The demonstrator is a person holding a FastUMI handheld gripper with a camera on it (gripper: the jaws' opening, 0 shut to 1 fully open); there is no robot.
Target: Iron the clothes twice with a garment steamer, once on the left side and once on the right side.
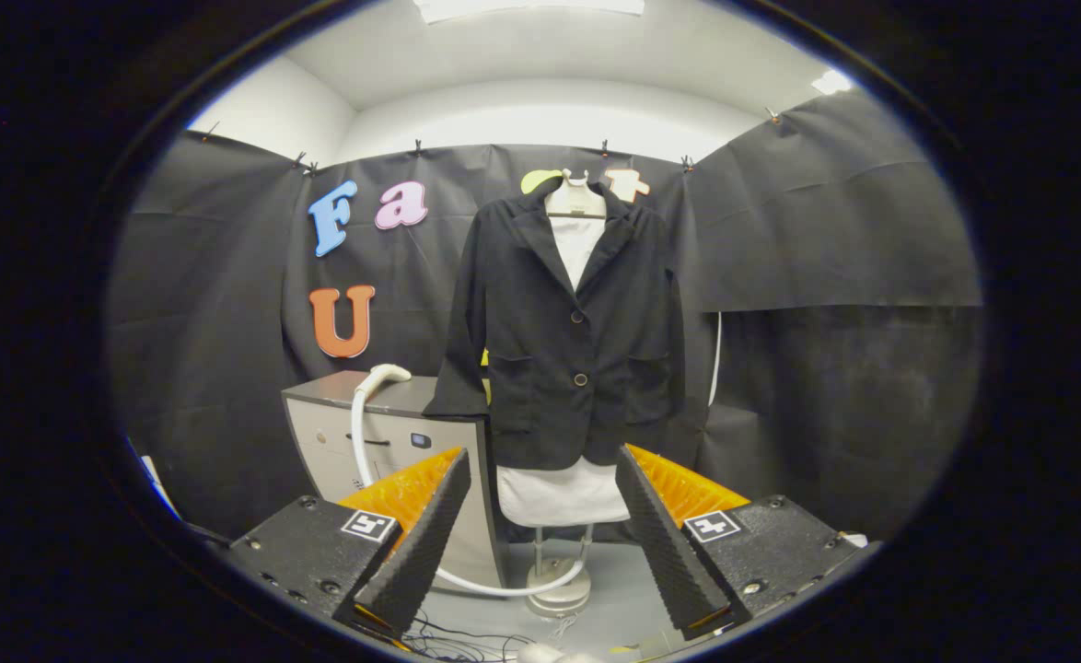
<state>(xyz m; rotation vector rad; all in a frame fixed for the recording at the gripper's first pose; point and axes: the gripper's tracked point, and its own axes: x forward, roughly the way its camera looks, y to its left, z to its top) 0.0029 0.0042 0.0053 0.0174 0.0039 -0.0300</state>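
My tongs (540,516) are wide open and hold nothing, the steamer head (384,375) lies left of the jacket (563,341), so both passes remain, I judge.

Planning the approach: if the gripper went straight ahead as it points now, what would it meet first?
Probably the black jacket on its stand, around its hem. The open gripper points at it with nothing between, though depth is hard to judge. The steamer head sits off to the side on the cabinet.

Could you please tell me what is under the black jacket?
Under the jacket a white garment shows at the neckline and below the hem, on a stand. Its middle is covered. The claw is open, holding nothing.
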